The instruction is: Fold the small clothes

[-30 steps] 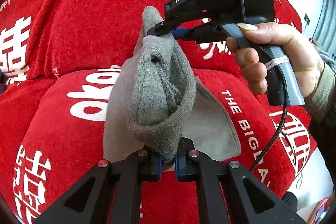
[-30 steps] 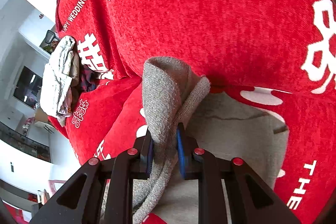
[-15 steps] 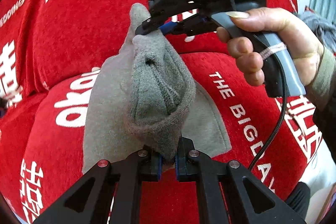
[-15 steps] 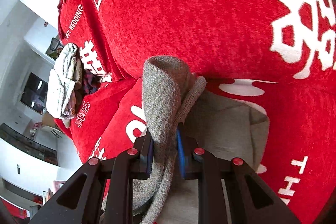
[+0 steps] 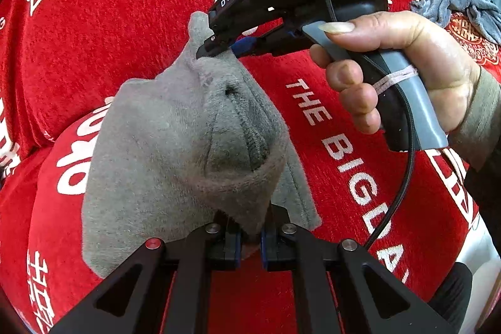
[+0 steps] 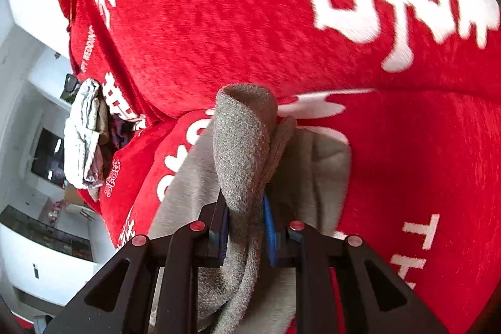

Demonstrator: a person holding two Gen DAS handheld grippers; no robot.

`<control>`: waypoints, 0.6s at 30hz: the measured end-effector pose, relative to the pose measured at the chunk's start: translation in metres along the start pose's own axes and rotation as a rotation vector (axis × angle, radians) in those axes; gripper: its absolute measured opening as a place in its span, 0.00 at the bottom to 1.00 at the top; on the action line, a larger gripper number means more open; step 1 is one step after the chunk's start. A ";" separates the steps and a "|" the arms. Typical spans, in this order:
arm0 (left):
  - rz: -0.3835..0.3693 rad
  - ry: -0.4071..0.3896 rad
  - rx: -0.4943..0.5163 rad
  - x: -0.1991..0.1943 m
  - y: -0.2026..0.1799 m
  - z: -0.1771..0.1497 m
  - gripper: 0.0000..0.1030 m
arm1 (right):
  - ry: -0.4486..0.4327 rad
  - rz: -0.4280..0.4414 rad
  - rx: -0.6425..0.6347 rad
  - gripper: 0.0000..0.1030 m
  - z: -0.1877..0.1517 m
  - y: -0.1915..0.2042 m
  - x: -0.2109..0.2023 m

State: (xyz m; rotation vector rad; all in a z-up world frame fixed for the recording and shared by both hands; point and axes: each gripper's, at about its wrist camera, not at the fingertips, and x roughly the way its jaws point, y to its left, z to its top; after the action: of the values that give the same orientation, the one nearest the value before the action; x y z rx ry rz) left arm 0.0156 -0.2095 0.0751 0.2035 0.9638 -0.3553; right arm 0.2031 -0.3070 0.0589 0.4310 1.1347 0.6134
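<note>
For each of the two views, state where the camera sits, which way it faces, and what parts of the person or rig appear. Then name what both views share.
Left wrist: sits on the left gripper, looks along its fingers across the red cover; shows the right gripper and right hand.
Right wrist: sits on the right gripper, faces the cover and room; only its own fingers show.
Shared: the grey sock, pinched by both grippers, and the red cover.
</note>
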 end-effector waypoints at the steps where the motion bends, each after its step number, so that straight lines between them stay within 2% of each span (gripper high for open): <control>1: 0.000 0.000 0.003 0.001 -0.002 0.000 0.09 | -0.004 0.001 0.009 0.20 -0.001 -0.003 0.001; 12: -0.013 0.013 0.011 0.013 -0.003 0.000 0.09 | -0.035 -0.030 -0.001 0.20 -0.004 -0.008 -0.002; 18: -0.022 0.029 0.005 0.023 -0.001 -0.002 0.09 | -0.031 -0.050 0.052 0.20 -0.011 -0.027 0.003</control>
State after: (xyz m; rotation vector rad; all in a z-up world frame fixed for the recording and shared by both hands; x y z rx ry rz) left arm 0.0255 -0.2147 0.0544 0.2037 0.9948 -0.3756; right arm 0.1997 -0.3257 0.0360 0.4538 1.1308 0.5324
